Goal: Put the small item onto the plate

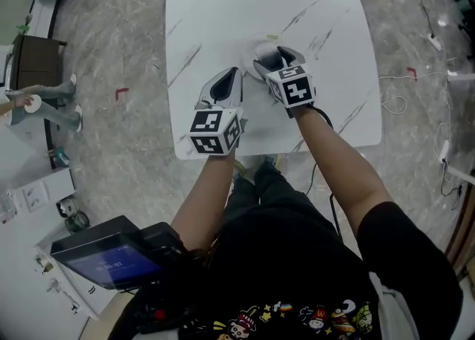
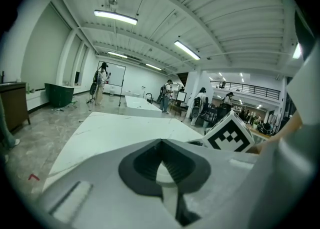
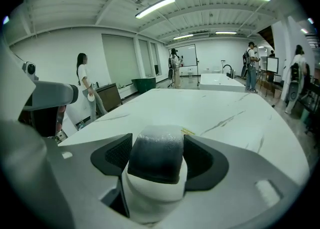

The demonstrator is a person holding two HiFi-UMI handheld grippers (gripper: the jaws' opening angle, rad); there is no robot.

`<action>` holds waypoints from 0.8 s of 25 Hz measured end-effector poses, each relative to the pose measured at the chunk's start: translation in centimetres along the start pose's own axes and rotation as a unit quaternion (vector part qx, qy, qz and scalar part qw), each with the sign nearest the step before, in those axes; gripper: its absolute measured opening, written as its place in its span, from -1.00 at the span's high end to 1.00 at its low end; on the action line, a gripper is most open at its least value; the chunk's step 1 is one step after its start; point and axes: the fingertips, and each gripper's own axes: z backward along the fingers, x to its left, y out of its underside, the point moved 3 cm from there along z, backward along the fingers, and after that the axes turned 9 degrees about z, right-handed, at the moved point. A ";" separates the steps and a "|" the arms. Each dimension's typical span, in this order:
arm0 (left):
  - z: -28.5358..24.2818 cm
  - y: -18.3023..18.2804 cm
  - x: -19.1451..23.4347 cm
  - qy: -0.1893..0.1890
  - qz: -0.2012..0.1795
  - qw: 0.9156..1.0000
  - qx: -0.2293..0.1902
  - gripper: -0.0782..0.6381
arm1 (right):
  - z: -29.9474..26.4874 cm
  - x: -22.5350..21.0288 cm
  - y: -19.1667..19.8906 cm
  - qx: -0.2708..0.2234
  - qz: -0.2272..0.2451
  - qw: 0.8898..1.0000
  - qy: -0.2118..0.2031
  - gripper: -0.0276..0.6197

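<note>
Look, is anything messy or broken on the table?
Nothing looks spilled or broken. The only stray thing is a tiny yellow scrap lying on the table just beyond the right gripper, whose jaws are shut on a small dark-topped item.

White marble-veined table (image 1: 223,4); white plate (image 1: 249,50) near centre, small yellowish strip (image 1: 272,36) beyond.

The head camera looks steeply down on the white marble table (image 1: 223,4), with the left gripper (image 1: 236,73) and right gripper (image 1: 276,53) mid-frame. Each gripper camera rides low behind its jaws, facing across that tabletop into the hall. The left one also catches the right gripper's marker cube (image 2: 229,135).
</note>
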 end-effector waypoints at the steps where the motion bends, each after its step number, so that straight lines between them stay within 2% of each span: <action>1: -0.2 0.2 0.3 -0.002 0.002 1.000 0.003 0.78 | -0.4 0.0 0.1 0.006 0.001 1.000 0.001 -0.16; 10: 0.1 1.2 1.7 -0.003 0.012 1.000 0.012 0.78 | -3.3 -0.6 1.1 0.059 0.020 0.998 0.009 -0.16; 13: 0.4 1.6 1.9 -0.004 0.015 1.000 0.013 0.78 | -3.6 -0.6 1.5 0.070 0.033 0.997 0.016 -0.16; 20: 1.0 2.1 2.3 -0.009 0.021 1.000 0.011 0.78 | -4.3 -0.8 1.9 0.079 0.034 0.996 0.023 -0.16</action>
